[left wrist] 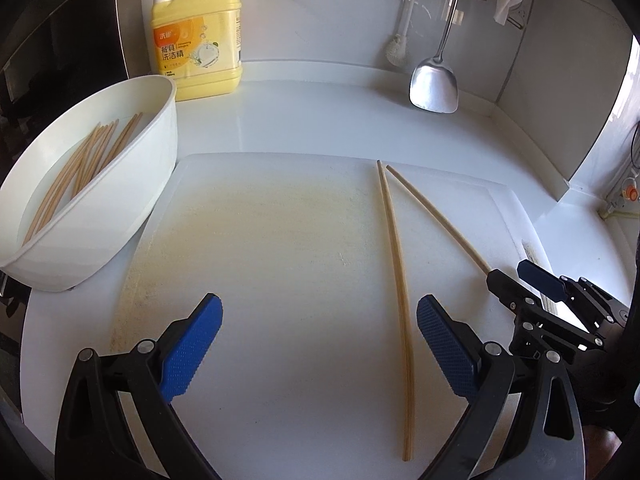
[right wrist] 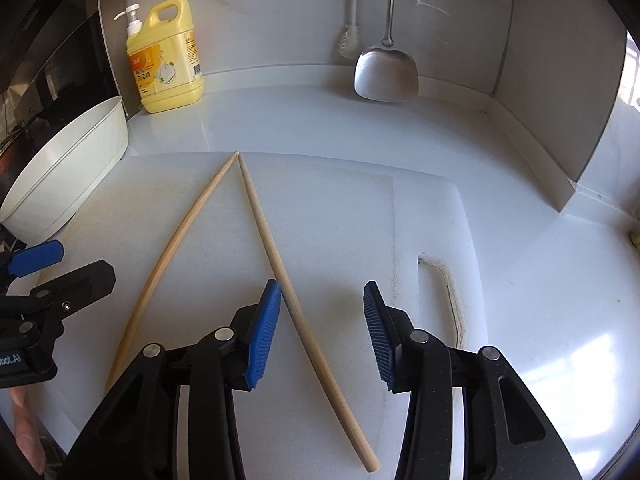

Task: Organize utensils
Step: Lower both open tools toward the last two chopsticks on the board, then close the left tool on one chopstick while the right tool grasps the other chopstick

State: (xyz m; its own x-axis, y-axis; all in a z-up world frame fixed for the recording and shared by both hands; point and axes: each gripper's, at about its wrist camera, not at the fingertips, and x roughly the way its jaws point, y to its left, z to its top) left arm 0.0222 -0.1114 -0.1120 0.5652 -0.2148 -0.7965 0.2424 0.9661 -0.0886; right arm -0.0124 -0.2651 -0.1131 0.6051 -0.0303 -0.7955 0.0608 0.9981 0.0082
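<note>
Two wooden chopsticks lie on a white cutting board [left wrist: 280,240] on the worktop, their far tips nearly touching. The right gripper [right wrist: 322,328] has its jaws apart with the right chopstick [right wrist: 304,320] running between them, close beside the left pad; neither pad presses on it. The left gripper [left wrist: 318,344] stands wide apart and empty, the left chopstick [left wrist: 398,280] lying just inside its right pad. Up and left of both sits a white basin [left wrist: 120,184] holding more chopsticks [left wrist: 80,164].
</note>
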